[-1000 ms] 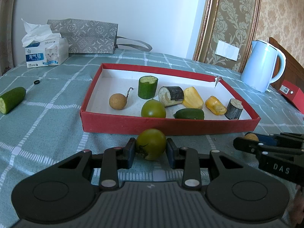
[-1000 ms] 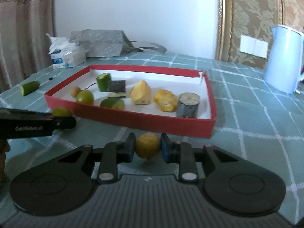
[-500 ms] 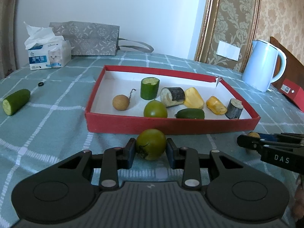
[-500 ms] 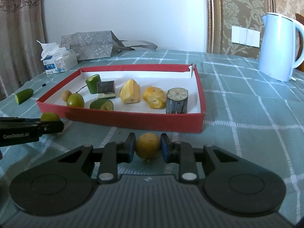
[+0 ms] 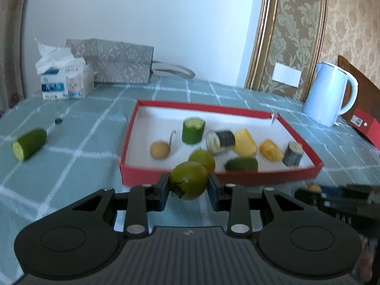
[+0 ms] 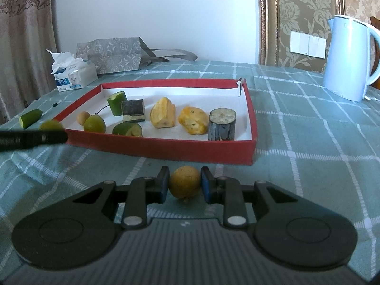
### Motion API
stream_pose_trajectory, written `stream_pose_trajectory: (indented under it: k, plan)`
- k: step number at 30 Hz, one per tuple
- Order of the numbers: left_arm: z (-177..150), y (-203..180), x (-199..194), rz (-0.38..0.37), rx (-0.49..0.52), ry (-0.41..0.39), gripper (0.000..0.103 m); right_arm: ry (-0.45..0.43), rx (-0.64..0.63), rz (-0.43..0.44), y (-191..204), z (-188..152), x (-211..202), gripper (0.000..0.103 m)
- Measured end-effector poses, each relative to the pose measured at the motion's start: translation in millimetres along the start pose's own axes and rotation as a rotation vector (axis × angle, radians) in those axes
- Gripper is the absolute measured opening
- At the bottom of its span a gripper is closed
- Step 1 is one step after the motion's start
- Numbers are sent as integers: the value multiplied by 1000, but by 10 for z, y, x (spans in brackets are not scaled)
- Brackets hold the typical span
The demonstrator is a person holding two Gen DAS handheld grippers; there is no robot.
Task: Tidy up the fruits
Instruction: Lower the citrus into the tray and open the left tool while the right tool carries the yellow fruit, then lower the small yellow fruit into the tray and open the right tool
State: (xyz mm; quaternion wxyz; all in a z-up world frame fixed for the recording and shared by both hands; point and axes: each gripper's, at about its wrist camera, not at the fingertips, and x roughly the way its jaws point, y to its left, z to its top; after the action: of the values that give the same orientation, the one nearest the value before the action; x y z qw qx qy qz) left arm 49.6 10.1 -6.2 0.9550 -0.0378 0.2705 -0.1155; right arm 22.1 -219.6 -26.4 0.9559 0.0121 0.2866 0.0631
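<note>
My left gripper (image 5: 188, 191) is shut on a green tomato (image 5: 188, 180) and holds it just in front of the red tray's near wall (image 5: 273, 178). My right gripper (image 6: 185, 185) is shut on a small yellow-brown round fruit (image 6: 184, 181), in front of the same red tray (image 6: 166, 148). The tray holds a green round fruit (image 6: 94, 123), a small brown fruit (image 5: 159, 149), cucumber pieces (image 5: 193, 130), yellow fruit pieces (image 6: 163, 116) and dark-skinned chunks (image 6: 222, 124). The left gripper also shows in the right wrist view (image 6: 33, 139), with the tomato (image 6: 51, 125) behind it.
A cut cucumber (image 5: 29, 144) lies on the green checked cloth left of the tray, near a small black ring (image 5: 58, 120). A tissue box (image 5: 64, 80) and grey bag (image 5: 118, 61) stand at the back left. A white kettle (image 6: 349, 58) stands back right, beside a red box (image 5: 367, 127).
Both grippers have risen while keeping hold of their fruits, so the tray is seen more from above. The left gripper has lifted the tomato up in front of the tray's near wall.
</note>
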Motion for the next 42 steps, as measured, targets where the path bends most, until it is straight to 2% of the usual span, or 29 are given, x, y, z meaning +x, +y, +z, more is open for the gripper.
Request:
stream_pose_trajectory:
  k: [13,21,27,29,30,31,35,37,42]
  plan:
    - [401,-12,518,33,17,2,33,12,-3,-6,-5,3,34,27]
    - [432,-36,851,48,36,45,33,24,8,-4,-16,15,72,27]
    - [426,-34,909,78,49,46,34,24,7,-4,-18,17,76,27]
    - [429,-9,921,83,36,49,46,24,9,-2,-18,18,79,27]
    - [431,9,923,87,22,50,60,24,8,-3,-16,16,75,27]
    - [433,25,914,91,13,44,67,24,8,-3,-17,16,75,27]
    - [438,67,834,105,-5,6,68,23,10,-2,-20,17,79,27]
    - [431,71,801,112,-7,0,73,23,10,-2,-22,19,81,27]
    - [374,98,634,132,-18,-25,73,16,14,-7,-28,14,73,27]
